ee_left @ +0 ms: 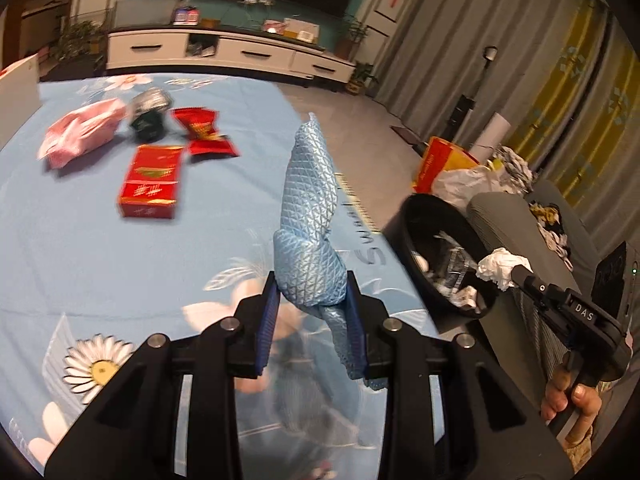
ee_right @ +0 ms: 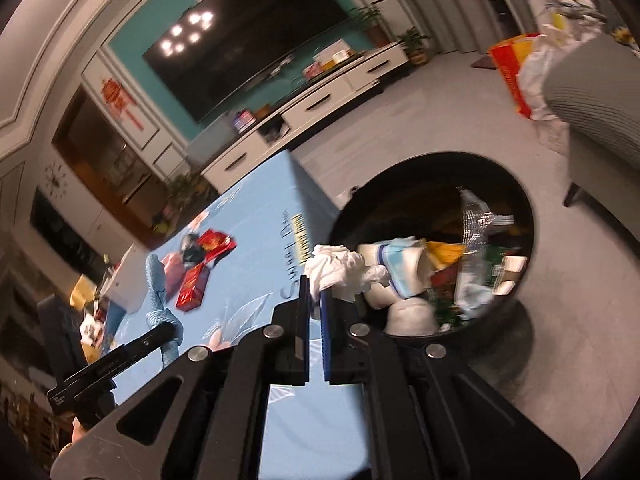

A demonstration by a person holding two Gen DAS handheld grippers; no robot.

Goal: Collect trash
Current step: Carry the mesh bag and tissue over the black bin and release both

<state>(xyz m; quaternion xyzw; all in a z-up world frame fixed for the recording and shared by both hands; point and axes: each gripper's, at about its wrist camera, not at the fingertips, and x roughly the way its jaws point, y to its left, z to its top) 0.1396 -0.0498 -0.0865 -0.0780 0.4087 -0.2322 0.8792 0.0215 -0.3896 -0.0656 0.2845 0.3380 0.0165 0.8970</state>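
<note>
- Currently left gripper has its jaws partly closed, pinching a light blue quilted cloth between the blue pads; cloth sticks up and forward past the fingertips, a tail hangs below them.
- Right gripper has jaws nearly together, clamped on a crumpled white tissue that bulges out just beyond the tips.
- Black trash bin sits on the floor right ahead of the right jaws, slightly to their right; tissue is at or just over the near rim, though blur makes it hard to tell exactly.
- Bin already holds paper cups, wrappers and clear plastic.
- Ahead and left of the left jaws, well apart, on the blue floral tablecloth: red box, red wrapper, pink packet, dark crumpled item.
- A hand grips the right gripper's handle, seen in the left wrist view, lower right.
</note>
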